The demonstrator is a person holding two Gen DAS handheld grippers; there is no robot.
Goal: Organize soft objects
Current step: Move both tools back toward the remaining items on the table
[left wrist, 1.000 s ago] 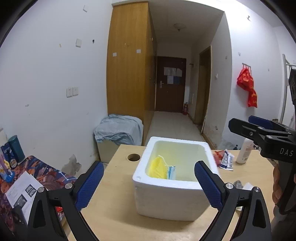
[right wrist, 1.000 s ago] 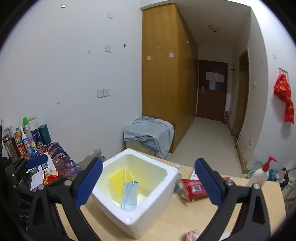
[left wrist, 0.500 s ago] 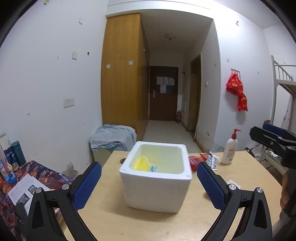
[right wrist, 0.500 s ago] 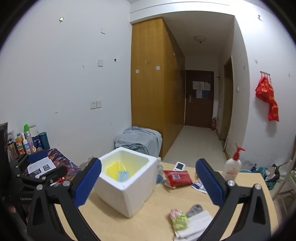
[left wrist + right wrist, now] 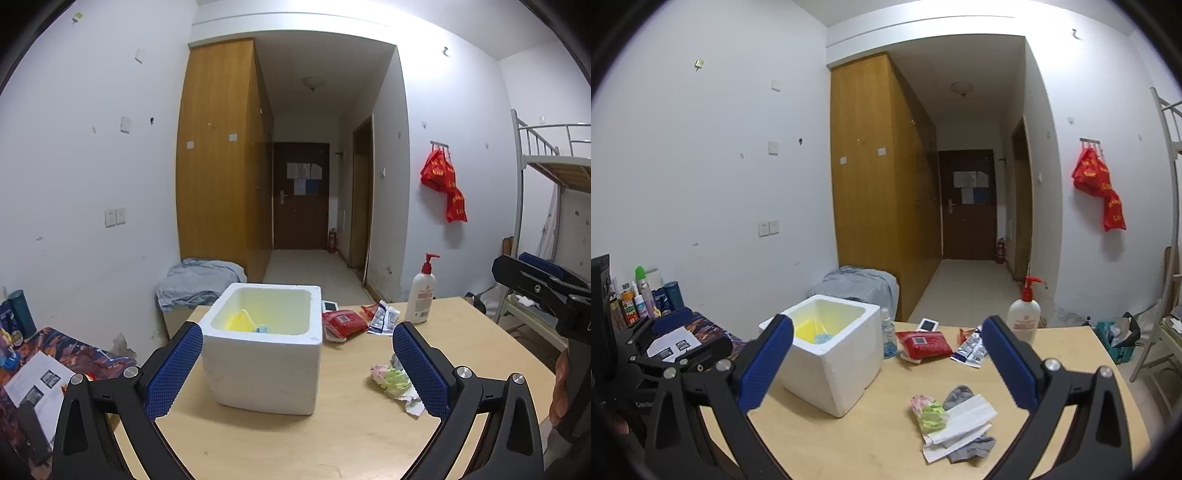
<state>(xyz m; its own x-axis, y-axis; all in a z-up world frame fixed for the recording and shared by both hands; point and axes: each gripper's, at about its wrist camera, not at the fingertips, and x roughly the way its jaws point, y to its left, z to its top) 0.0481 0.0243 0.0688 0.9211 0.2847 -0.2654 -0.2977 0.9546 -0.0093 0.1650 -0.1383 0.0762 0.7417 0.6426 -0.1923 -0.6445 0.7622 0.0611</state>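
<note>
Left wrist view: left gripper fingers spread wide, holding nothing, above bench. Right gripper same: wide apart, empty. Foam box at 11 o'clock in right view, yellow mask + blue mask inside. Soft pile (socks, white mask) on bench at 5 o'clock of box, apart from it.

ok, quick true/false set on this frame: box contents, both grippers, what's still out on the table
1. The foam box holds a yellow mask. True.
2. The right gripper grips a sock. False: it is open and holds nothing.
3. A pile of soft items lies on the table, outside the box. True.
4. The pump bottle lies on its side. False: it stands upright.
5. The left gripper is shut. False: it is open.
</note>
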